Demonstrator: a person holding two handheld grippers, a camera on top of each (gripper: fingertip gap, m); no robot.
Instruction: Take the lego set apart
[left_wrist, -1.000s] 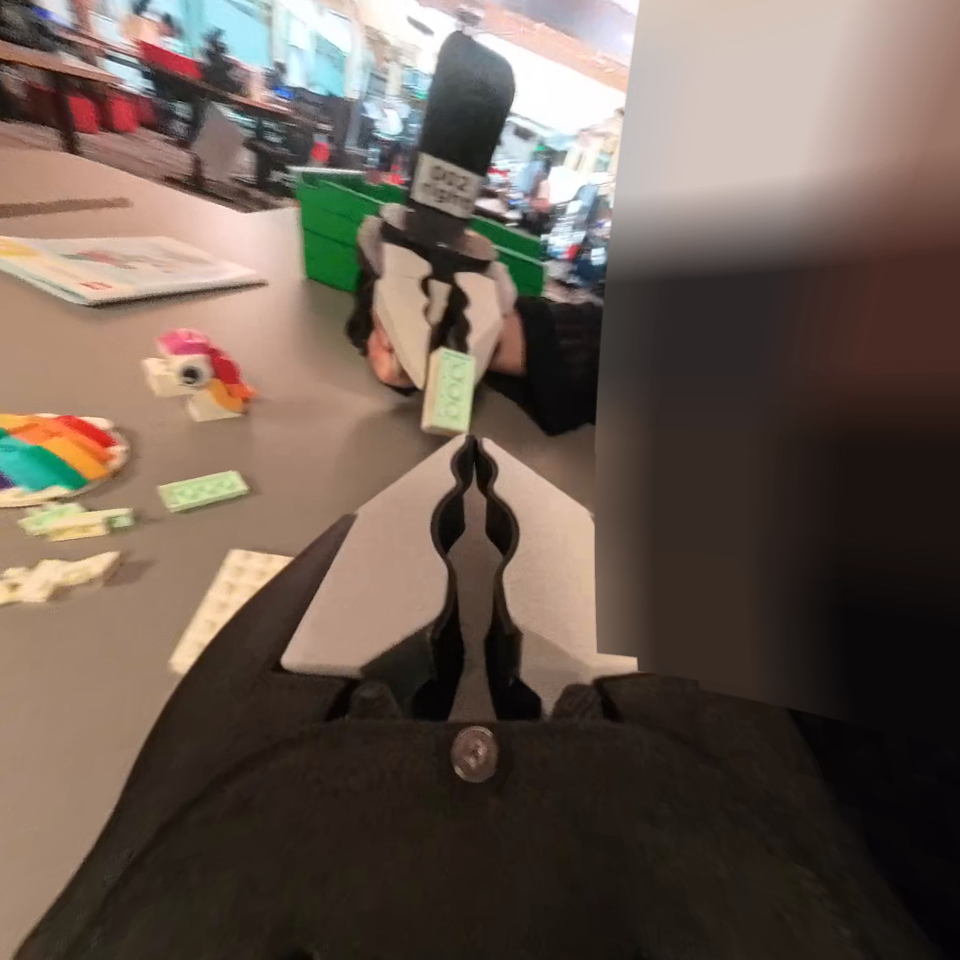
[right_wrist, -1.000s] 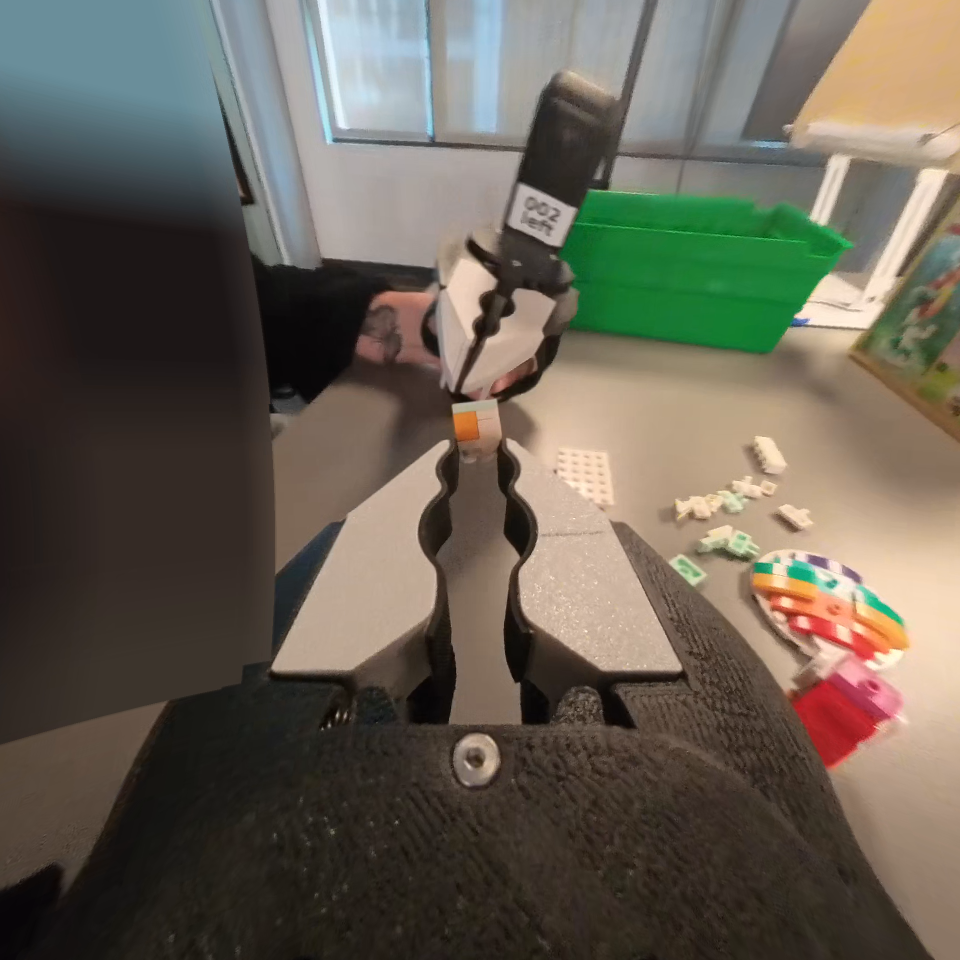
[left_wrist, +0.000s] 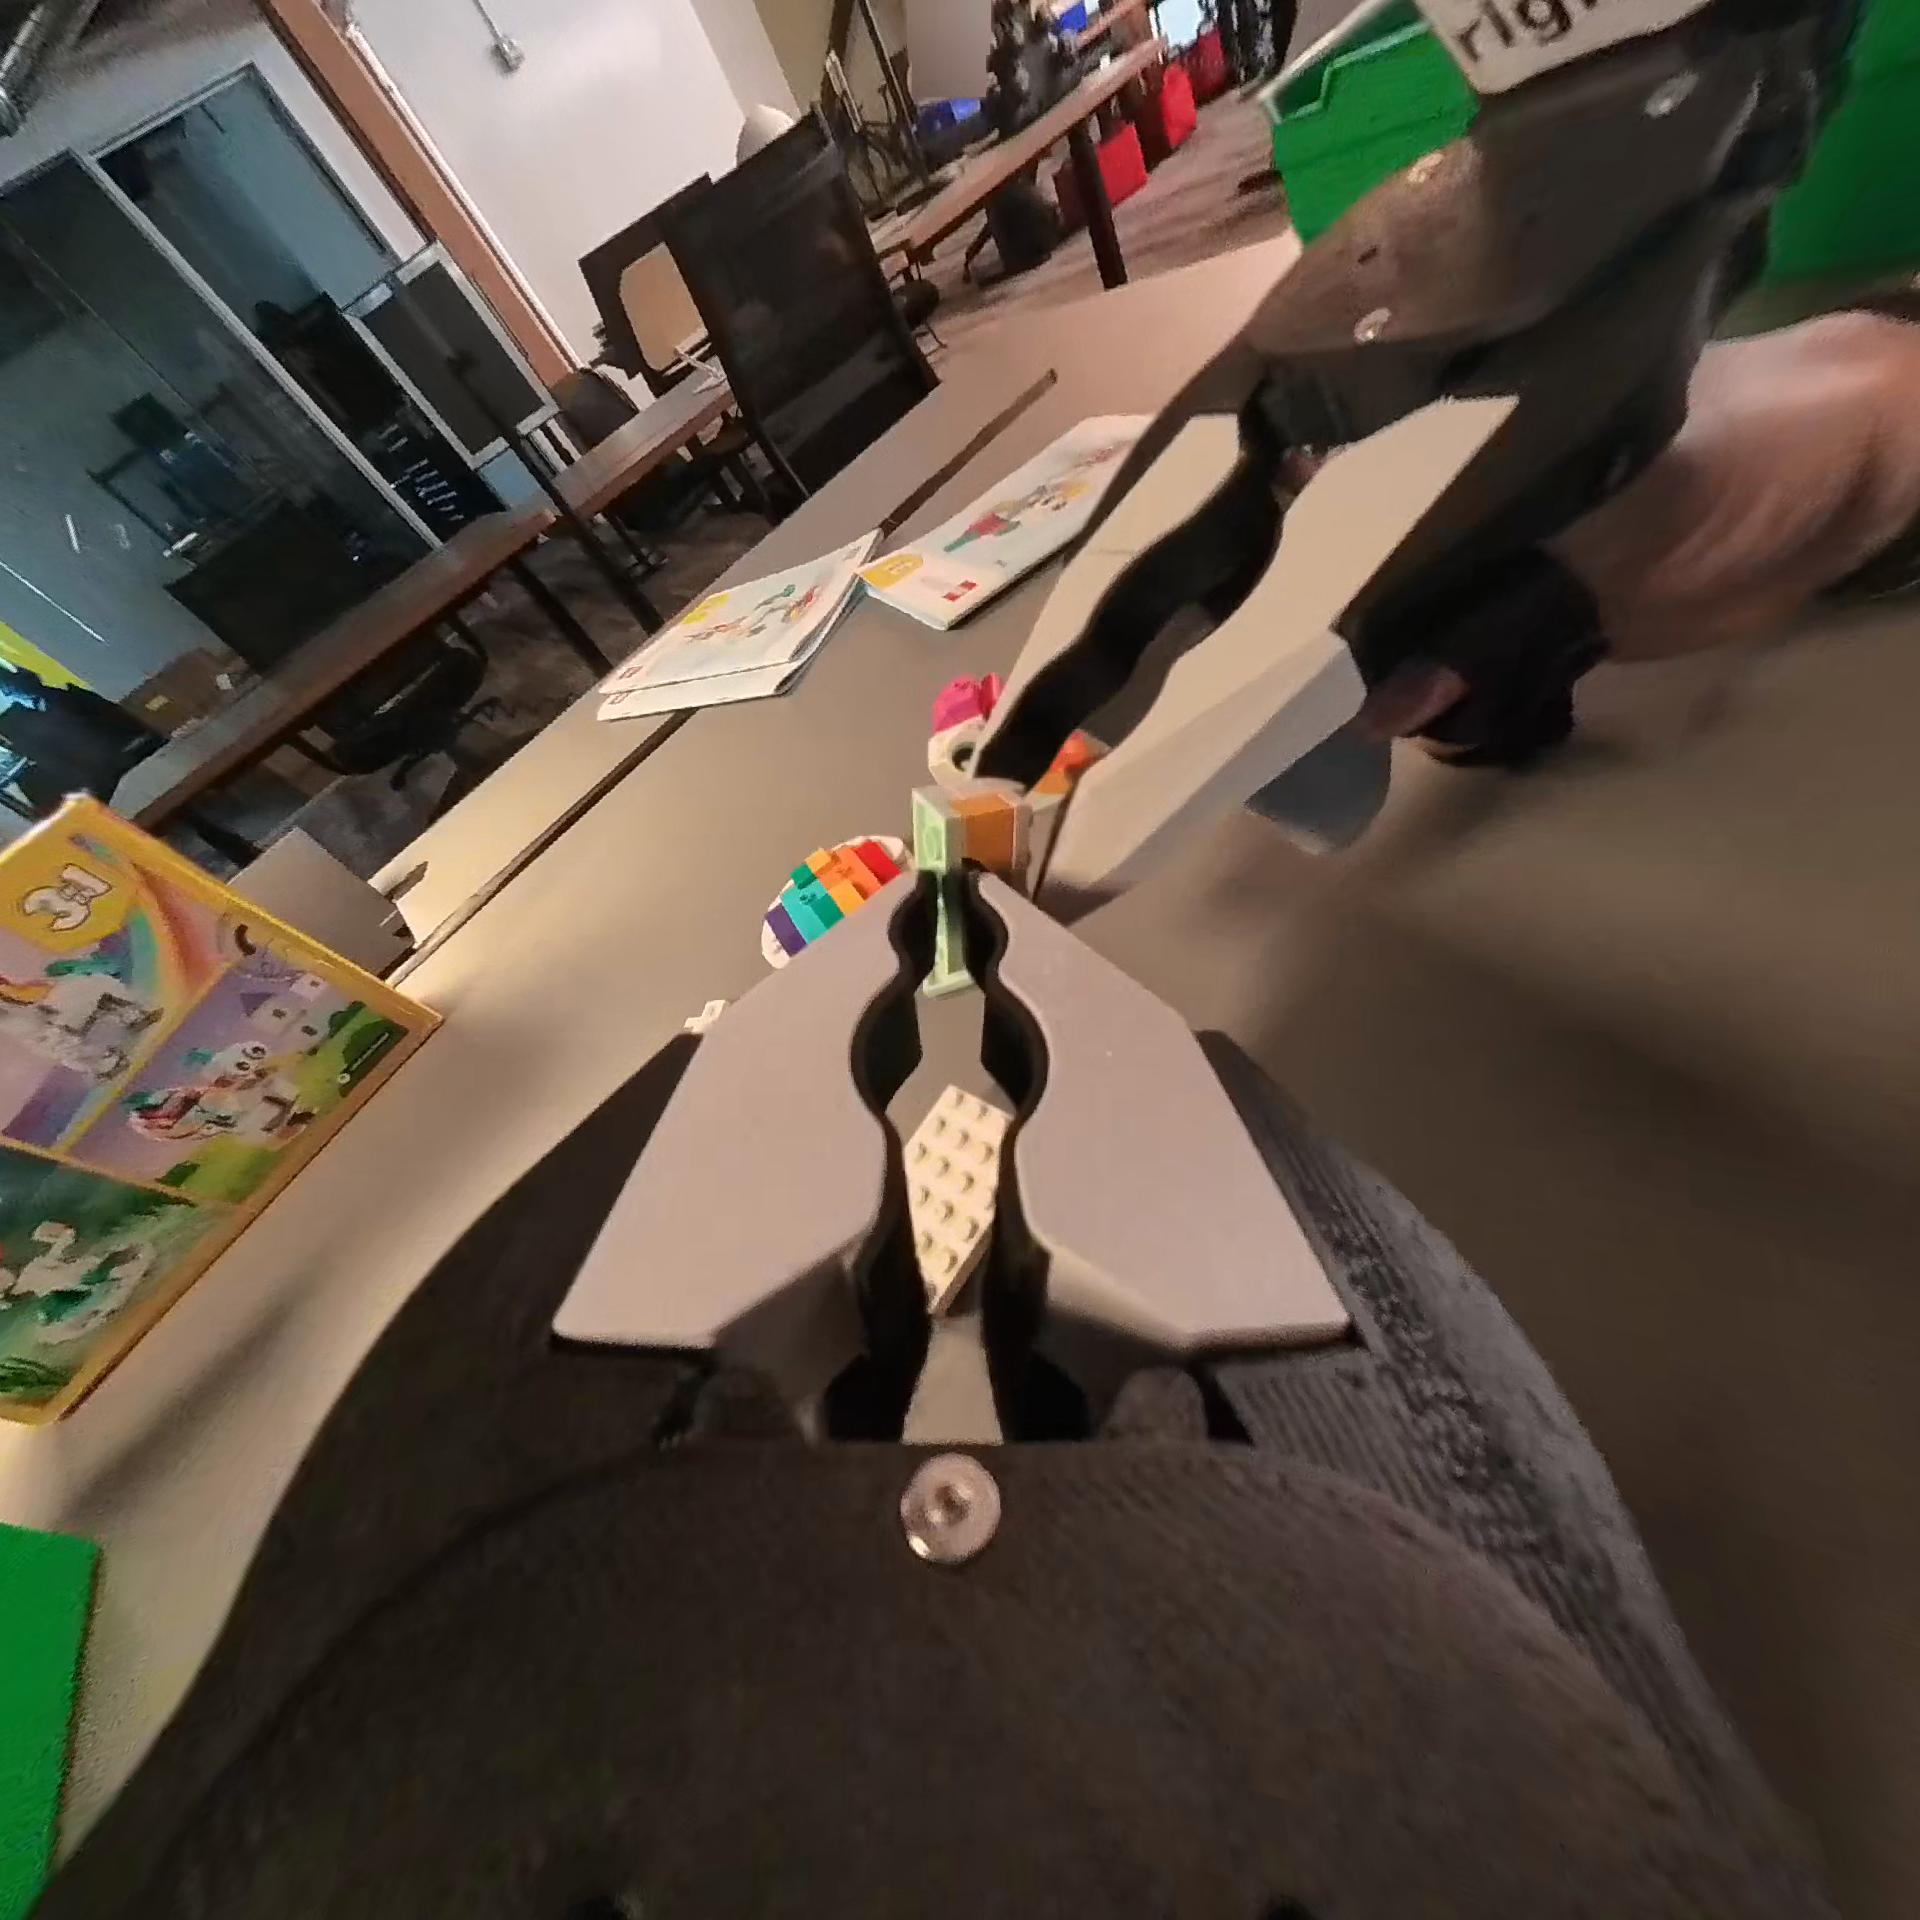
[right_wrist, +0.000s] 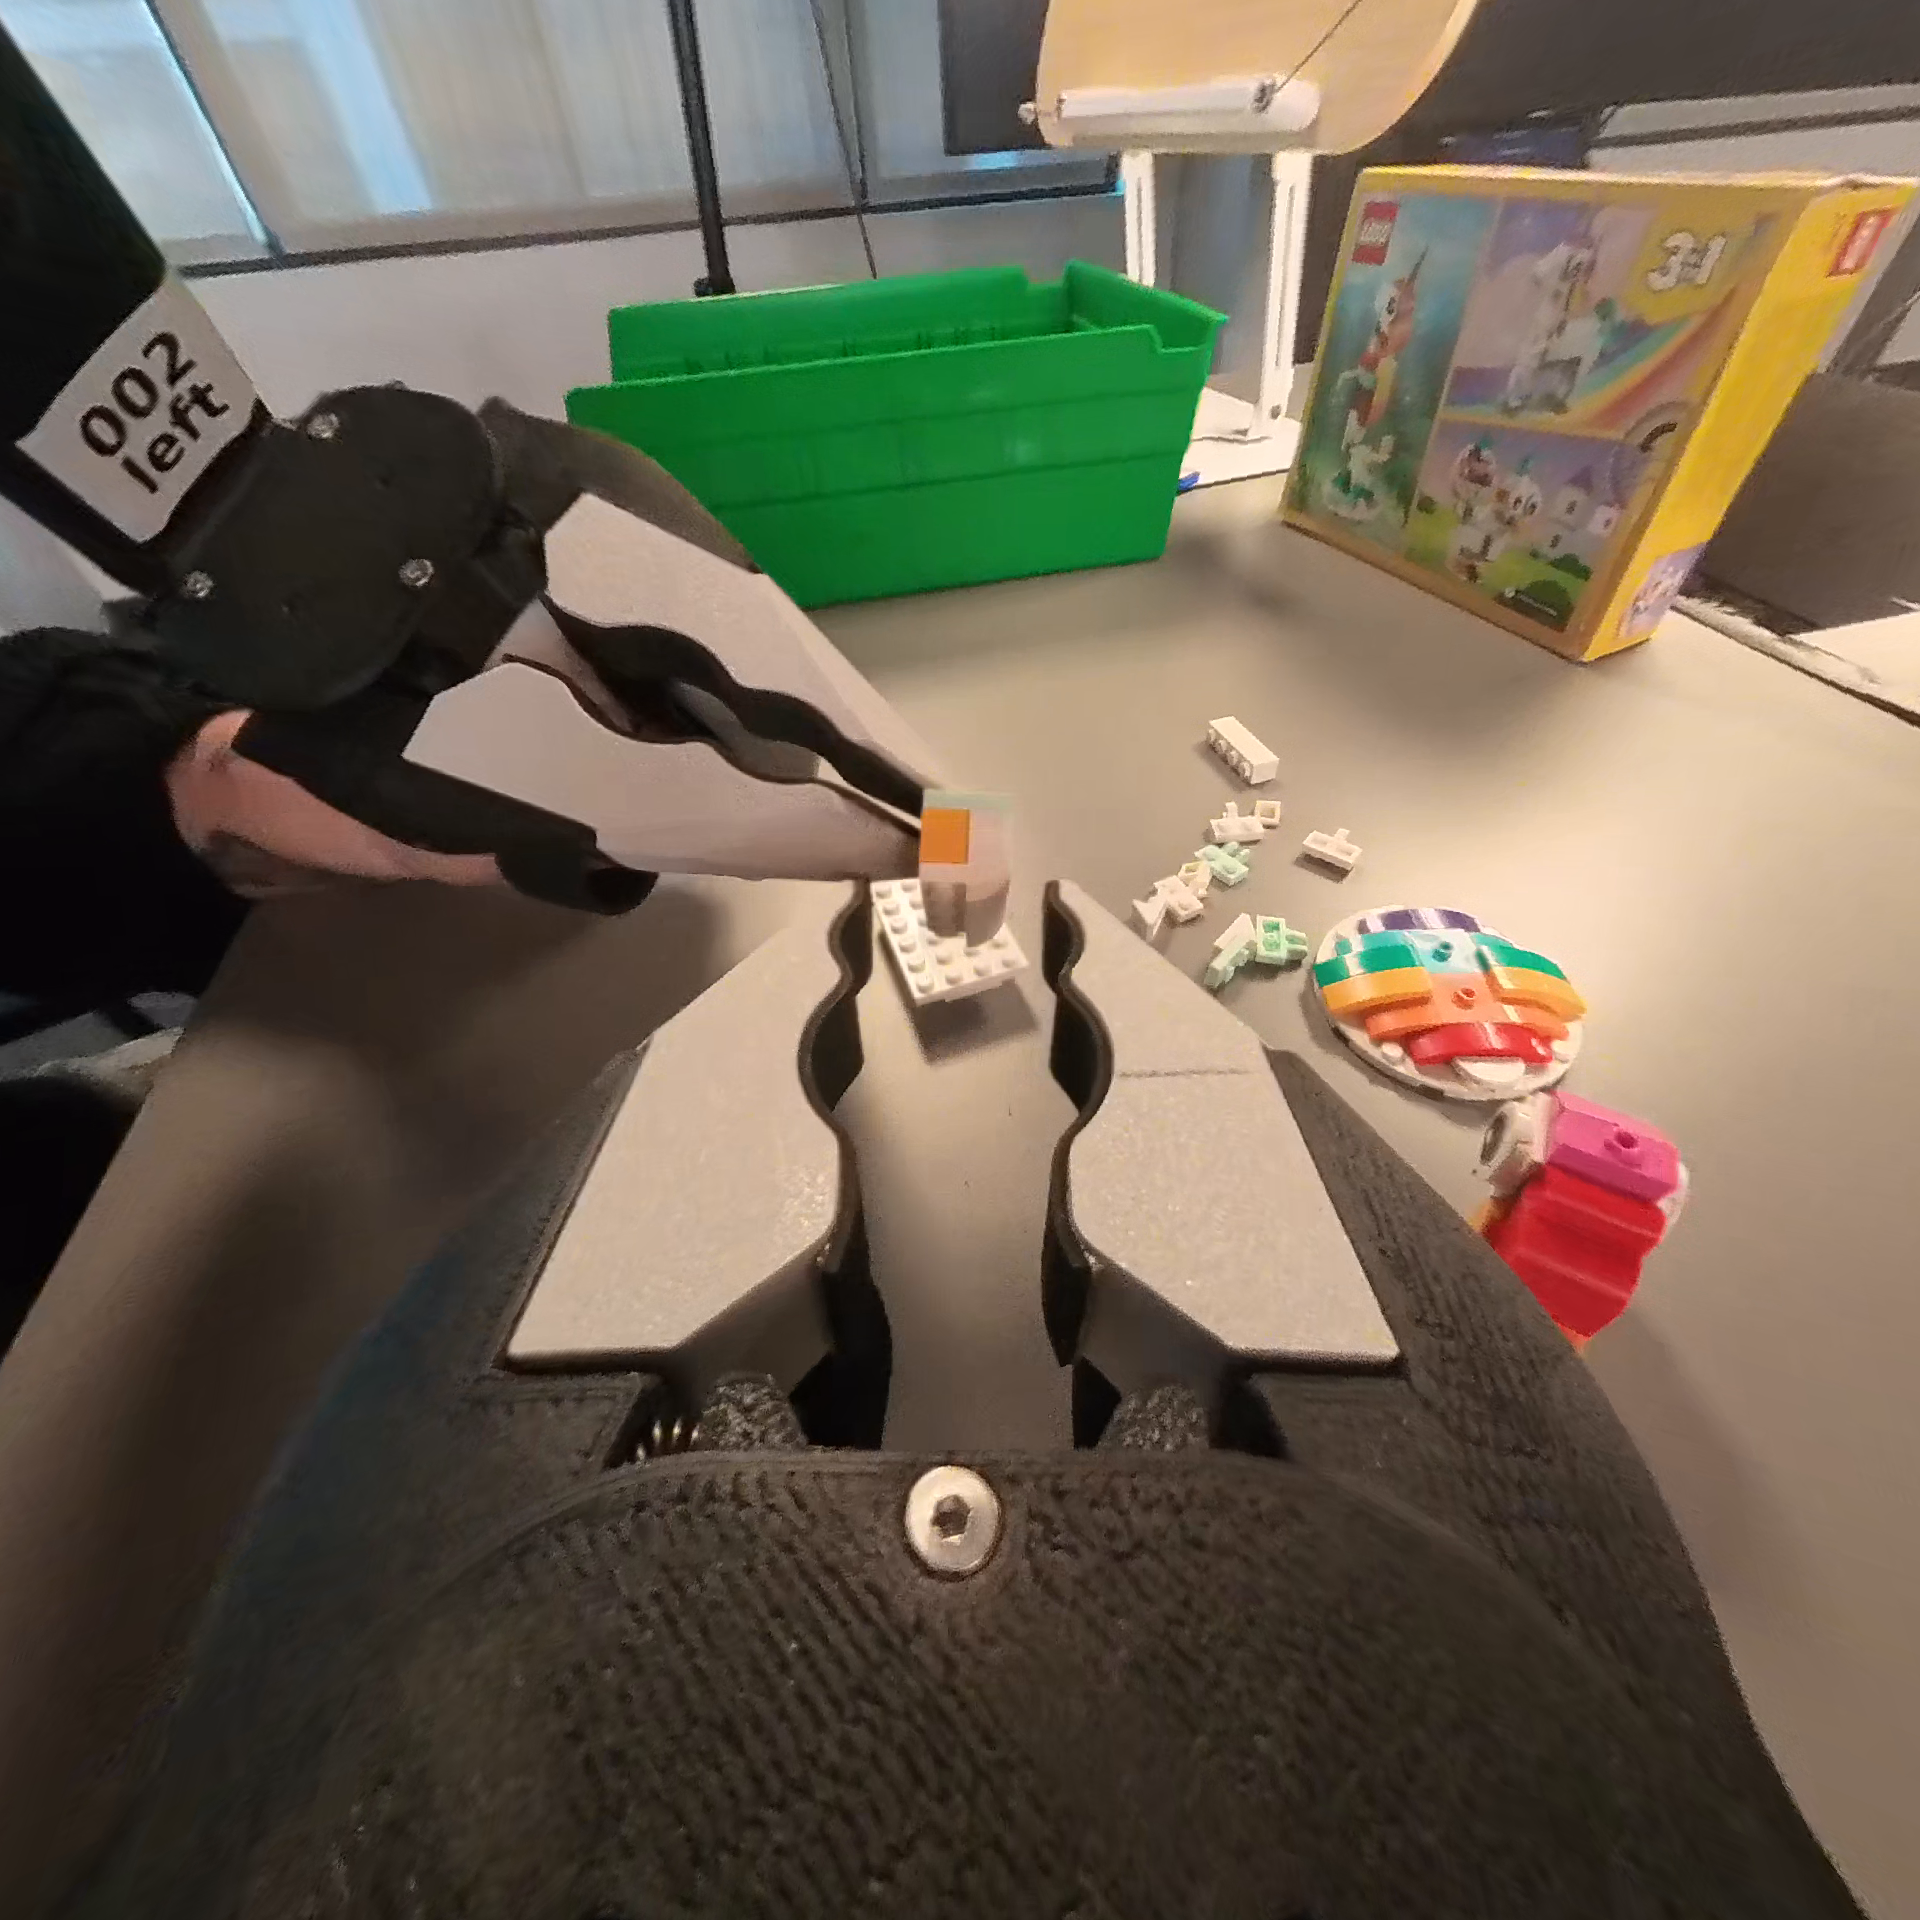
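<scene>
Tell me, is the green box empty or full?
Cannot tell. The green bin stands upright behind the loose bricks, but the right wrist view sees only its outer walls and rim, not the bottom inside.

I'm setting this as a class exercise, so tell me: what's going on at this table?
A person is taking a lego model apart with two hand-held grippers. The left hand-held gripper is shut on a small block of mint, orange and white bricks, held above the table. The right hand-held gripper is open and empty, just beside that block. A white plate, loose small bricks, a rainbow disc and a green bin are on the table.
</scene>
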